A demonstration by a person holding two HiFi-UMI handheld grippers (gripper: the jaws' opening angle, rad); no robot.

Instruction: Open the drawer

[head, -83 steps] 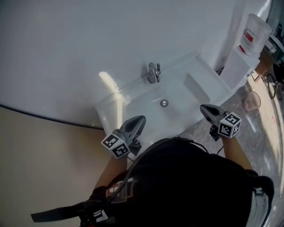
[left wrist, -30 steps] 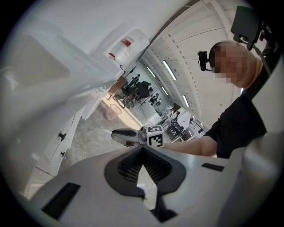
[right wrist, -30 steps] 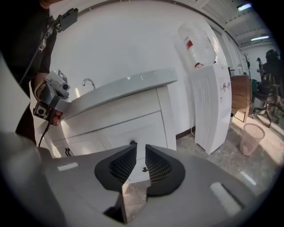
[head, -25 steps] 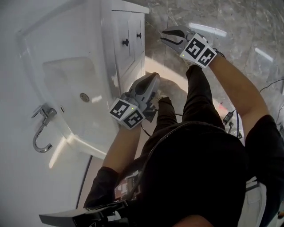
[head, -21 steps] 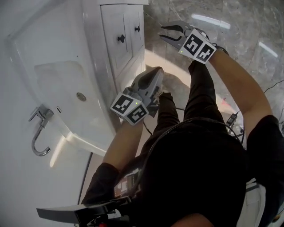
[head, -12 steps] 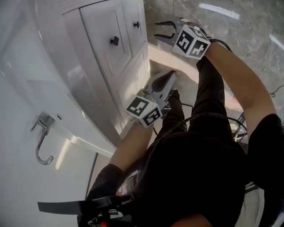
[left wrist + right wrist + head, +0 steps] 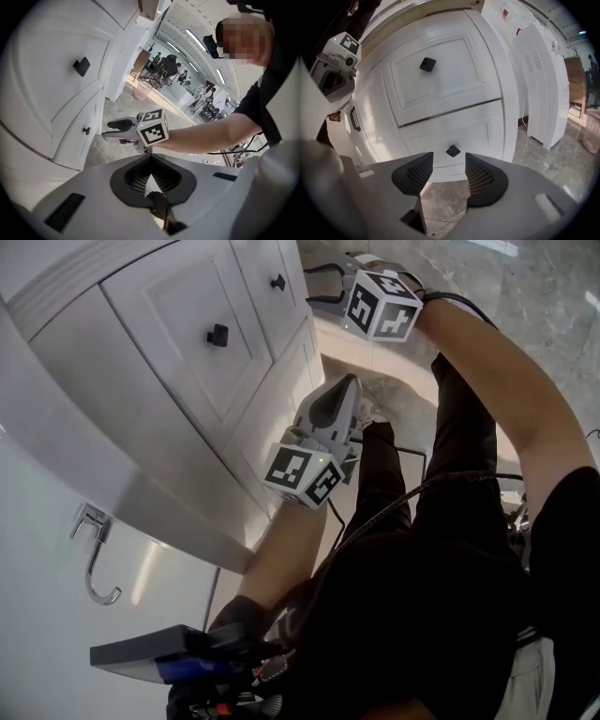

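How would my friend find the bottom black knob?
Find the white cabinet. Its front has two stacked panels, each with a square black knob. Pick the lower knob, nearest the marble floor, not the upper knob.

Two grippers in the head view: left gripper [image 7: 352, 382] near centre, right gripper [image 7: 314, 285] at twelve o'clock. One chrome faucet [image 7: 91, 554] at eight. In the right gripper view, two black square knobs: upper knob [image 7: 428, 64] at eleven o'clock, lower knob [image 7: 453, 151] at six. One bar handle [image 7: 355, 118] at nine. One basket [image 7: 593, 131] at three.
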